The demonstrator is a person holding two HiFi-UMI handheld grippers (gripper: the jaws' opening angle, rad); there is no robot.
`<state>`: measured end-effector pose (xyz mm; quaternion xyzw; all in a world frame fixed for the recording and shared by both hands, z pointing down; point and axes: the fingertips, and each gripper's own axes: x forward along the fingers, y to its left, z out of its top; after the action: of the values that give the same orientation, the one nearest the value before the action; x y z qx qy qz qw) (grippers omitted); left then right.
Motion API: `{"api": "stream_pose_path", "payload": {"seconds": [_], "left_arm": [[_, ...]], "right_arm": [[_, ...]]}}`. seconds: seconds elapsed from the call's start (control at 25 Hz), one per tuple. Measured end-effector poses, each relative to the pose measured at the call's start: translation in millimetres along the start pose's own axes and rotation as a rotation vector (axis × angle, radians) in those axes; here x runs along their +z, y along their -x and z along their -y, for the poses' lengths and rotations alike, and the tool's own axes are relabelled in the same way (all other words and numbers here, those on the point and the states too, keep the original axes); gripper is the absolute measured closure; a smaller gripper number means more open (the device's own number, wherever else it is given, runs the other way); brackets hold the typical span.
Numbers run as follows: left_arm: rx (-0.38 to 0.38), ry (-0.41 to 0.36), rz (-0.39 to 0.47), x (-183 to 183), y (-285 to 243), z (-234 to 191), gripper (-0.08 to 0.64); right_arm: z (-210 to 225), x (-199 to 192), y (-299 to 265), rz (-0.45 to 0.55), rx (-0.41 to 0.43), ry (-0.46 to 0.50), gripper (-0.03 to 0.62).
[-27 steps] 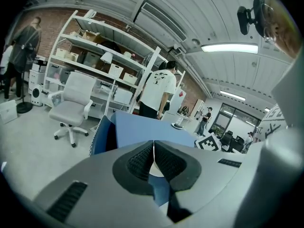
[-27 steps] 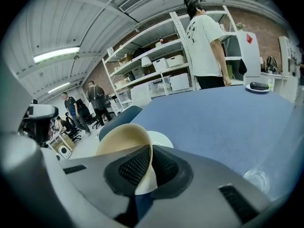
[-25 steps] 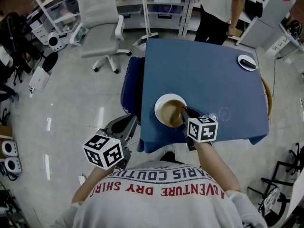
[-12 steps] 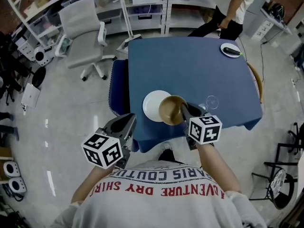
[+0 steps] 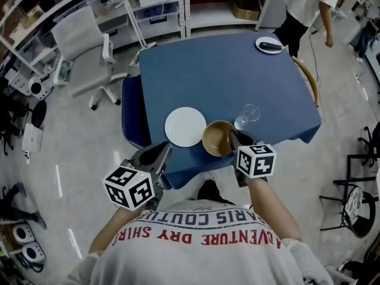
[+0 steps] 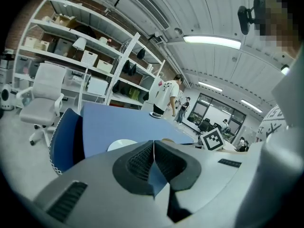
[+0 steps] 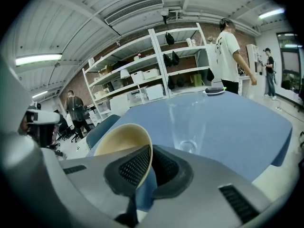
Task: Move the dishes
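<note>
The right gripper [image 5: 233, 141] clamps the tan bowl [image 5: 217, 138] by its rim at 4 o'clock, by the table's [image 5: 225, 70] near edge. The left gripper [image 5: 155, 157] hangs off-table, jaws together on nothing. The bowl looks stiff, breakable and slick (1 rim pinch may let it tilt). A plate [image 5: 185, 126] sits just beside at 9 o'clock and a glass [image 5: 247, 114] near at 1 o'clock. Open cloth lies toward 12.

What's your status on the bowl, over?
Right hand-held gripper shut on rim of tan bowl; left hand-held gripper shut, empty. Bowl tilted, next to white plate. Wine glass close on the bowl's other side.
</note>
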<state>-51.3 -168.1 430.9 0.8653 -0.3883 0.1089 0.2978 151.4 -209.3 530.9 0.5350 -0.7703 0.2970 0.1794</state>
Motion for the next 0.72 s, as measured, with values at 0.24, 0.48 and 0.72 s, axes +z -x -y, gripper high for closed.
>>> {"api": "stream_pose_path", "payload": {"seconds": [0.24,0.48,0.72], "left_arm": [[-0.016,-0.008,-0.03,-4.1,-9.0,2.0,0.531],[-0.018,-0.015,-0.046,-6.0,-12.1,2.0,0.531],[-0.023,-0.019,-0.05,-4.8,-15.3,6.1,0.531]], "right_arm": [[14.5,-19.9,-5.6,-0.045,-0.03,-0.043,0.561],[24.2,-23.4,-10.3,-0.05,-0.052,-0.089,0.56],[23.7,-20.4,-7.9,-0.051,-0.03,-0.081,0.431]]}}
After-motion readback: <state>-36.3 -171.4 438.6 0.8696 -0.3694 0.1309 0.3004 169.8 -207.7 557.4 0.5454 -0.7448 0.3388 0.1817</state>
